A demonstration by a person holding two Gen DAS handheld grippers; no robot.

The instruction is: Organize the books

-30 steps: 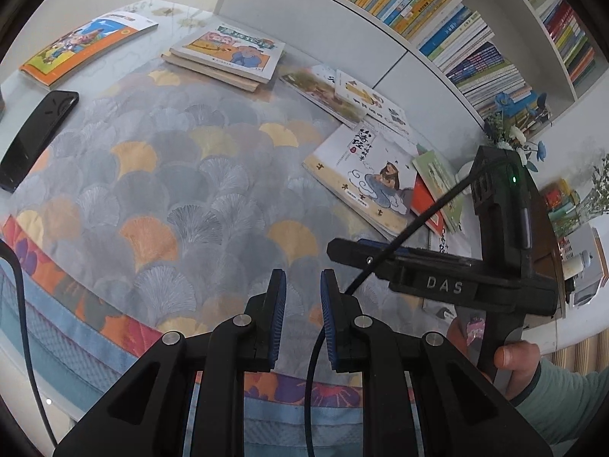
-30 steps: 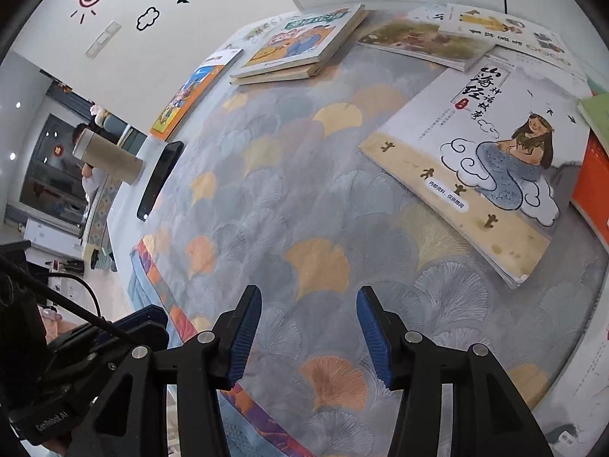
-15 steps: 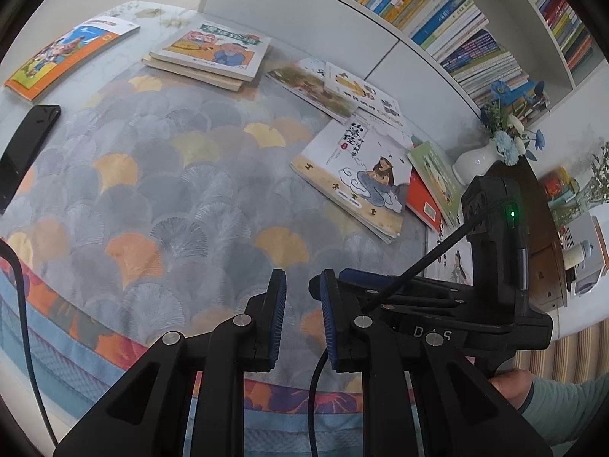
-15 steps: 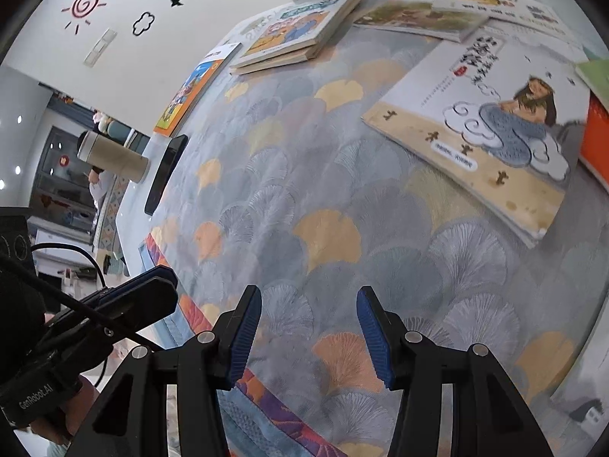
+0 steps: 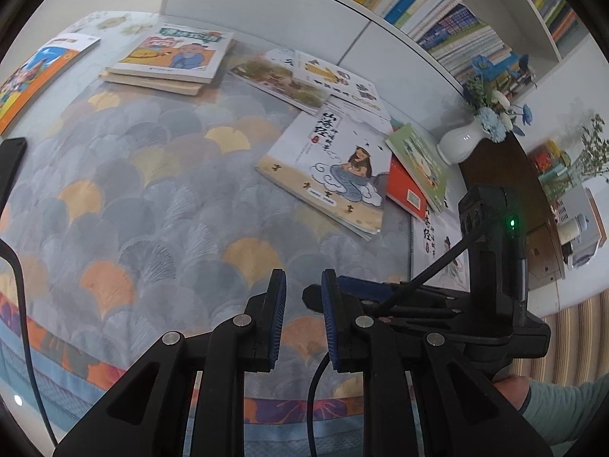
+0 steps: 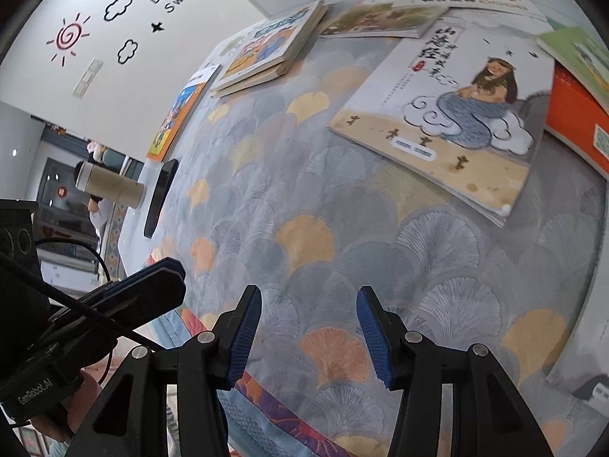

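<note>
Several picture books lie flat on a table with a fan-patterned cloth [image 5: 160,198]. A white-and-tan book with a mermaid figure [image 5: 331,167] [image 6: 449,103] lies right of centre. A red book [image 5: 409,190] [image 6: 578,122] and a green book [image 5: 420,160] overlap to its right. A short stack of books [image 5: 171,57] [image 6: 266,49] lies at the far side. My left gripper [image 5: 303,297] hovers over the near cloth, jaws slightly apart and empty. My right gripper [image 6: 309,320] is open and empty, short of the mermaid book.
A bookshelf [image 5: 456,3] packed with books stands behind the table. A white vase with flowers [image 5: 462,141] stands at the right. A black phone [image 6: 161,196] and a tan flask [image 6: 110,186] sit at the left. An orange book [image 5: 34,72] lies far left.
Both grippers have moved forward toward the books; the mermaid book now looks larger and closer in the right wrist view. Neither gripper's jaw opening has changed.
</note>
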